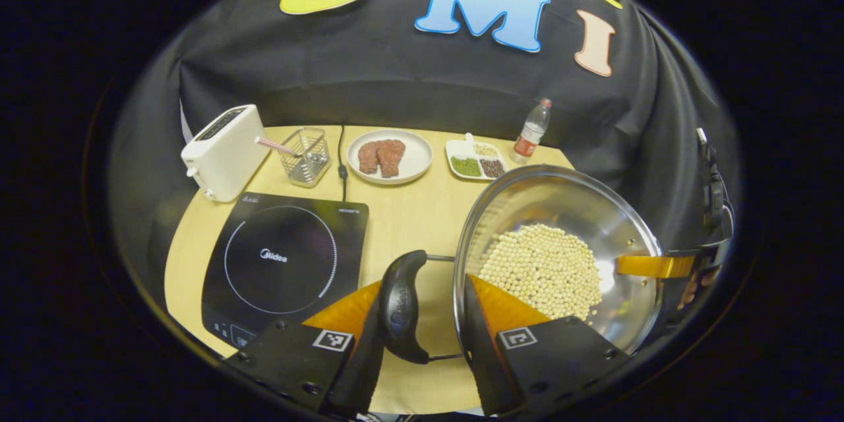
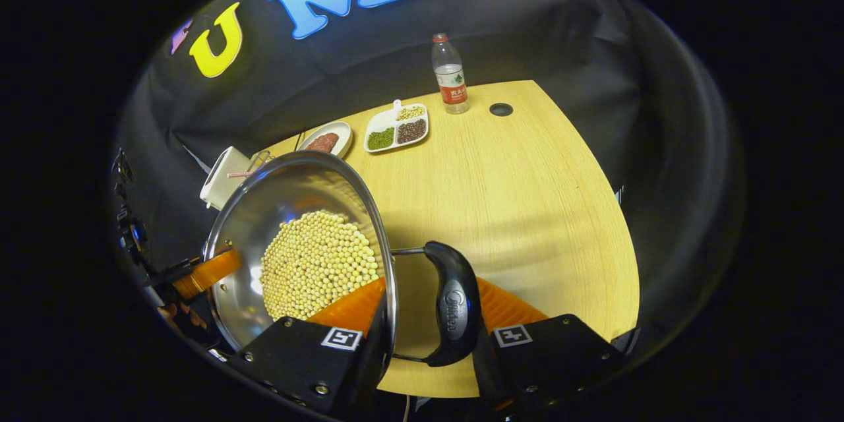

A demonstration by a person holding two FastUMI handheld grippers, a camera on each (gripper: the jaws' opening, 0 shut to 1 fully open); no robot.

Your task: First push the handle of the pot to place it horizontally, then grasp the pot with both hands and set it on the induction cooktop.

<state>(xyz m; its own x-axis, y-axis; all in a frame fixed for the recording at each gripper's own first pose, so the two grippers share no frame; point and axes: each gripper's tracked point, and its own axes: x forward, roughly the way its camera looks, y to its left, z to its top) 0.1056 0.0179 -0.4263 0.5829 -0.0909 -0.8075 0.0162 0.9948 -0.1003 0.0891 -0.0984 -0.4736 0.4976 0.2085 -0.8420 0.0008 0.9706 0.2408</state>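
1. Above the pale wooden tabletop (image 2: 527, 198), a round shiny metal pot (image 1: 560, 211) is held up in the air and looks tilted. It has small round yellow beans (image 1: 544, 270) inside.
2. The left gripper (image 1: 425, 316) has its two fingers closed around the pot's smooth black curved handle (image 1: 402, 306) and the thin metal rim beside it. One finger is outside the handle and one is inside the pot.
3. The right gripper (image 2: 428, 323) holds the other black handle (image 2: 455, 306) and the rim the same way, with both fingers squeezing in.
4. In the left gripper view, the flat, glossy black induction cooktop (image 1: 283, 264) lies on the tabletop to the left of the pot. It has a white dotted ring on it.
5. Behind the cooktop stand a boxy white toaster (image 1: 224, 151) and a small wire basket (image 1: 306, 157).
6. Farther back are a round white plate with brown meat (image 1: 389, 157), a white tray with little piles of seeds (image 1: 476, 159), and a clear plastic bottle (image 1: 532, 130) with a red cap.
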